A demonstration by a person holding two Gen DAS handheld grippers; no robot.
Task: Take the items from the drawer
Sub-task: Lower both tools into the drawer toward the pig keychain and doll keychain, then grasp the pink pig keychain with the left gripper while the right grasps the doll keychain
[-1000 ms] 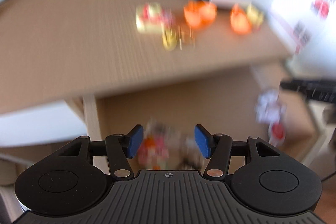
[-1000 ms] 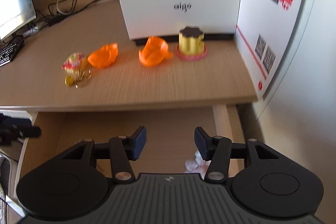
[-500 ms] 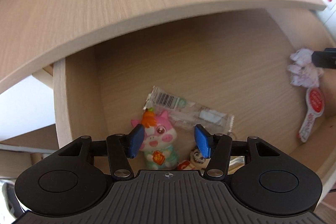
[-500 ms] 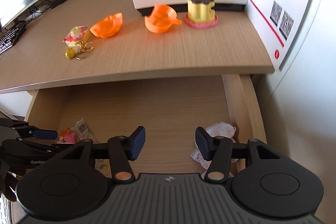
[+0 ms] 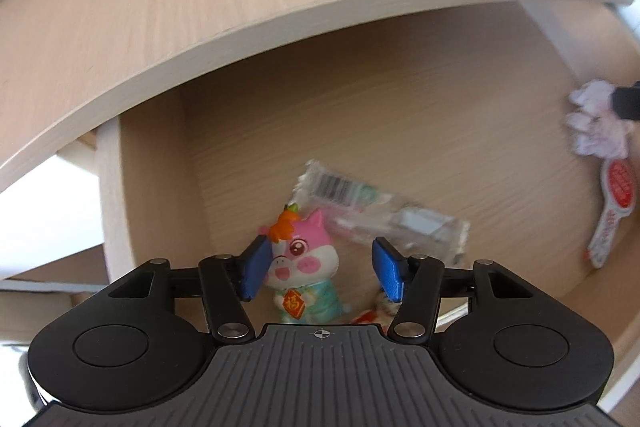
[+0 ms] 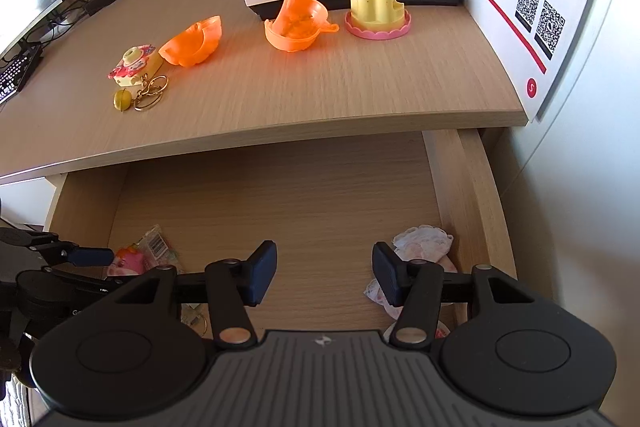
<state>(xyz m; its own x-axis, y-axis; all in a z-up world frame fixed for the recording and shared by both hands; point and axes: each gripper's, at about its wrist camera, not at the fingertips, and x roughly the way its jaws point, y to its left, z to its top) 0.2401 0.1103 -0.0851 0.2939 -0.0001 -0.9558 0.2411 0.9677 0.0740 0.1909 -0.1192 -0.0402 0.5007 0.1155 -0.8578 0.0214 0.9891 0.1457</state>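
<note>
Left wrist view: the left tool [image 5: 318, 273] is lowered into the open drawer [image 5: 116, 195] with its blue pads spread apart and gripping nothing. A pink pig figurine [image 5: 304, 267] lies between the pads, nearer the left one, which appears to touch or nearly touch its head; contact cannot be confirmed. Judged from this alignment, the figurine is the intended pick, and the wide opening is there to clear its head before closing.

Just ahead of the left tool lies a clear wrapper with a barcode [image 5: 372, 211], partly behind the figurine. Below the right pad a small red-and-white item [image 5: 374, 313] is partly hidden by the tool body and cannot be identified. Far to the right sit a white frilly item [image 5: 596, 131] and a red-and-white tag [image 5: 612, 211].

Right wrist view: the right tool [image 6: 324, 277] hangs over the drawer's right half, its pads likewise parted and empty. The white frilly item sits just right of its right pad, against the drawer's side wall, so it is beside the tool's opening, not within it.

Ahead of both tools, on the surface [image 6: 320, 87], rest two orange shell halves [image 6: 192, 43], a yellow flower-shaped toy [image 6: 376, 7] and a keychain with a small charm [image 6: 138, 83]. They are presumably the unloading spot.

Risk assessment: closing on the figurine may catch the wrapper's edge.
</note>
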